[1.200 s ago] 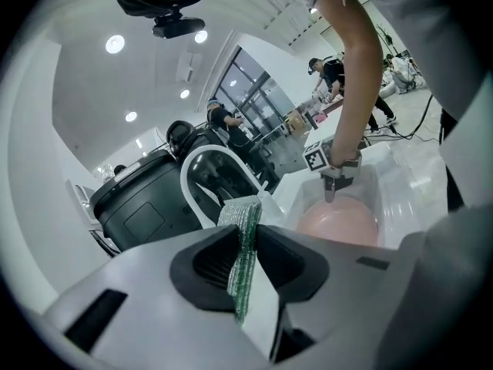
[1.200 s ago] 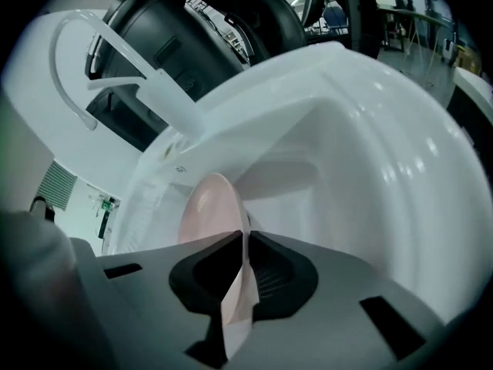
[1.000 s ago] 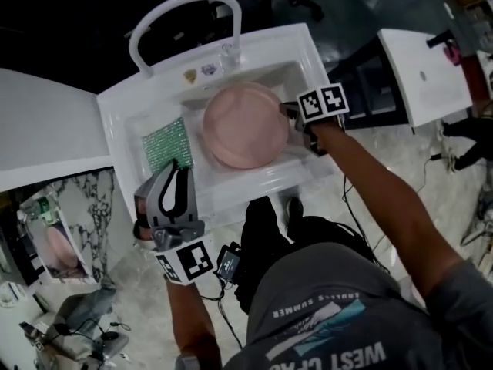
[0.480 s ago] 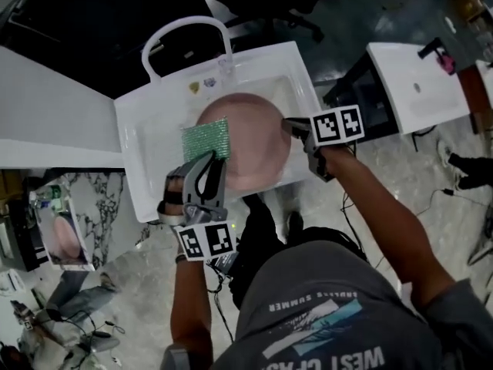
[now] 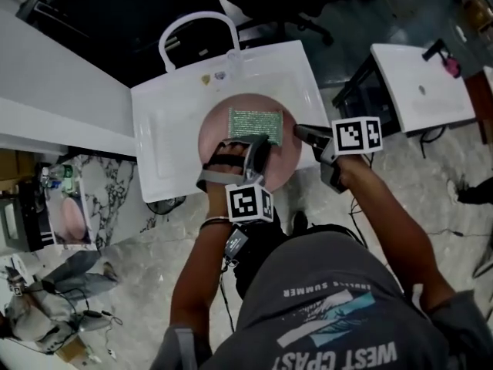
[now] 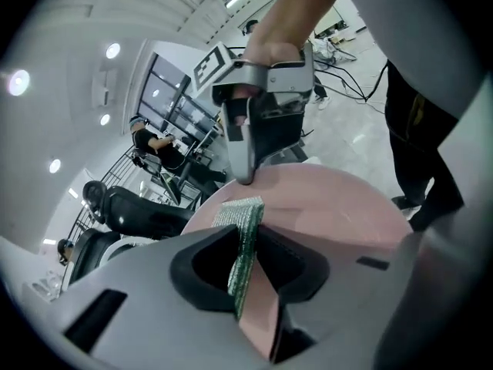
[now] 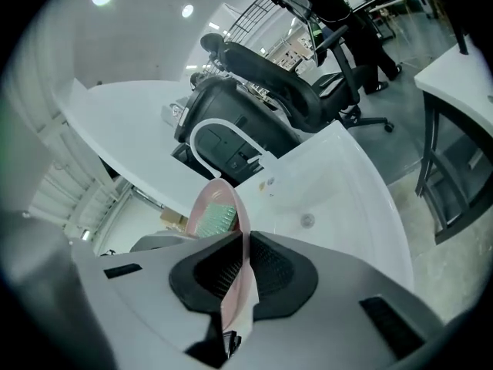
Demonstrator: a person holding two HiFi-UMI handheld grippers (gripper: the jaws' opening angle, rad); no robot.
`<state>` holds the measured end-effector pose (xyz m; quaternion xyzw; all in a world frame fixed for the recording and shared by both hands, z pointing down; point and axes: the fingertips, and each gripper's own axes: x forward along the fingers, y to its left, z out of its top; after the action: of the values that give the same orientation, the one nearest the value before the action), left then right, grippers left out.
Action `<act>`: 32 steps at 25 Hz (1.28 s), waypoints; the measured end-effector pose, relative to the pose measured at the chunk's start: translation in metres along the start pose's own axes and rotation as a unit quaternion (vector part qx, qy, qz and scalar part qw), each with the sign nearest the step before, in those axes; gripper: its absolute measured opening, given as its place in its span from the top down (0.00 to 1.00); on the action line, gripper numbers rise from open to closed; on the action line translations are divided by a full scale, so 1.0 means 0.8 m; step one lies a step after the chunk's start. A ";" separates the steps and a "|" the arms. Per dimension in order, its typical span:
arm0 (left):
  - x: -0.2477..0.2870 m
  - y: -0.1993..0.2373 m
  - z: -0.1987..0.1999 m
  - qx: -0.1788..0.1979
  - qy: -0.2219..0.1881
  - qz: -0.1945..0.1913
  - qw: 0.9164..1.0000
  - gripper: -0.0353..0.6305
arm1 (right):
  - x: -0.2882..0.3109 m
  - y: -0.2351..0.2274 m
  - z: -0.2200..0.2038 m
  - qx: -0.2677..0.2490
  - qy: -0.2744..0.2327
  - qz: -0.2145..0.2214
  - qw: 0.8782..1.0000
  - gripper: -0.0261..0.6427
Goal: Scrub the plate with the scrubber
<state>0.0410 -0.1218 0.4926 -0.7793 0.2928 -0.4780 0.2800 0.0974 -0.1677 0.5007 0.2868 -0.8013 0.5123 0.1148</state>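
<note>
Sink (image 5: 154, 99): white, with an arched white faucet (image 5: 196, 15) at its far rim. White counter (image 5: 46, 83) left of the sink, white side table (image 5: 420, 83) to its right, black office chair (image 7: 269, 75) beyond it.

Pink plate (image 5: 214, 129): held above the sink's near half, its near part covered by the left gripper (image 5: 250, 139).

Left gripper: jaws part-closed, clamped on the near edge of the green scrubber (image 5: 256, 122), which lies flat on the plate's face.

Right gripper (image 5: 299, 131): jaws nearly together, pinching the plate's right rim.
</note>
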 end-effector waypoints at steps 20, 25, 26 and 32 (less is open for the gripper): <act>-0.077 -0.075 -0.008 0.000 0.046 -0.046 0.998 0.82 | -0.061 -0.018 0.022 0.003 -0.045 -0.019 0.999 0.89; -0.071 -0.024 -0.027 -0.023 0.062 -0.005 0.998 0.82 | -0.045 0.011 0.007 -0.034 -0.023 0.003 0.999 0.89; -0.068 -0.015 -0.029 -0.026 0.061 0.002 0.998 0.83 | -0.042 0.016 0.003 -0.039 -0.018 0.007 0.999 0.89; -0.041 0.005 0.007 -0.009 0.026 0.003 1.000 0.82 | -0.031 0.031 -0.014 -0.040 -0.002 0.019 0.999 0.89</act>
<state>0.0330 -0.0995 0.4685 -0.7679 0.3066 -0.4949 0.2671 0.1016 -0.1411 0.4750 0.2679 -0.8267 0.4812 0.1147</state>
